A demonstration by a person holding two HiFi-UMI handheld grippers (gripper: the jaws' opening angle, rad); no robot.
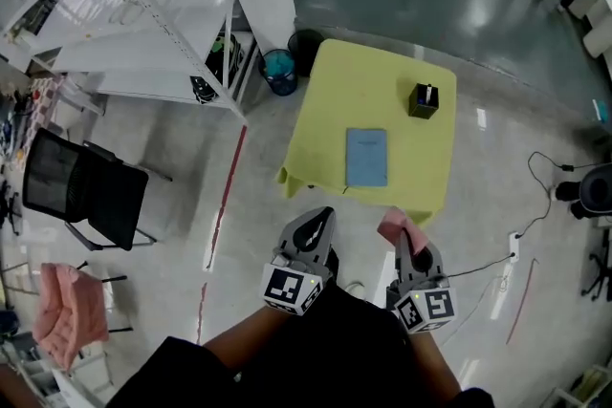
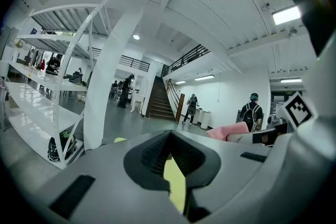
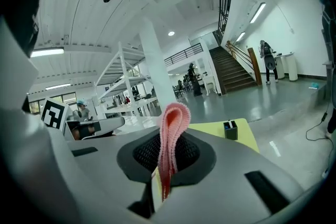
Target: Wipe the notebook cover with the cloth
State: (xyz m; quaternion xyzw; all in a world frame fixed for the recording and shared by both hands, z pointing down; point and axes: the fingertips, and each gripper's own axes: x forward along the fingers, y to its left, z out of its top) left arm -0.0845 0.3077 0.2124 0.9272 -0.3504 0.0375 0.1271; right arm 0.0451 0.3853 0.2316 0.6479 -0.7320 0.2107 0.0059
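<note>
Lower end of the cloth (image 3: 173, 118) vanishes between my right gripper (image 3: 167, 152) jaws. Gripper body hides most of the table (image 3: 239, 131). From overhead, print on the notebook (image 1: 366, 157) is too small to read.

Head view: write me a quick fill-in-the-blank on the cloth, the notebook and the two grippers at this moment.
1. The cloth, clamped in the right gripper, is ___ in colour.
2. The notebook lies flat on the ___ table.
3. The left gripper holds ___.
4. The notebook is touched by ___ gripper.

Missing words: pink; yellow; nothing; neither
</note>
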